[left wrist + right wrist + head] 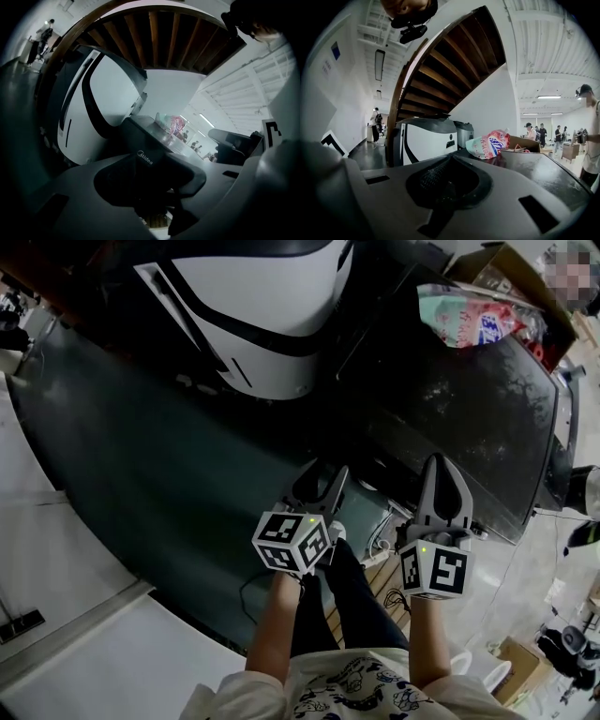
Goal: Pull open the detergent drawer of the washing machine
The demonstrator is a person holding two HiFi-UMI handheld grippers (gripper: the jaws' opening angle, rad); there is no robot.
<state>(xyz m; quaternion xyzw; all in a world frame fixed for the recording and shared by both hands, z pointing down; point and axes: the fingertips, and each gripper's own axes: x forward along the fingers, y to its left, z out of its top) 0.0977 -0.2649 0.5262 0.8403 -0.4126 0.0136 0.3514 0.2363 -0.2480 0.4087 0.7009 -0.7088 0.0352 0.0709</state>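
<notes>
My left claw (325, 474) is open, right claw (442, 465) closed, empty. On the washing machine (469, 409) I can't see the drawer; probably light, stiff plastic, best taken by its front lip.

Washing machine (469, 418): I see black.
Pouch (464, 320): mint, pink, blue.
Marker cubes (291, 541): black-and-white squares.
Neighbouring unit (267, 301): white, black bands.

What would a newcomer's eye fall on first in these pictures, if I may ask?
Most striking are the left gripper and right gripper, side by side low in the head view, each with a black-and-white marker cube. Beyond them lies the dark glossy top of the washing machine, with a bright pink-and-teal pouch at its far end. Further left, a white machine with a curved black band stands on the dark floor.
</notes>
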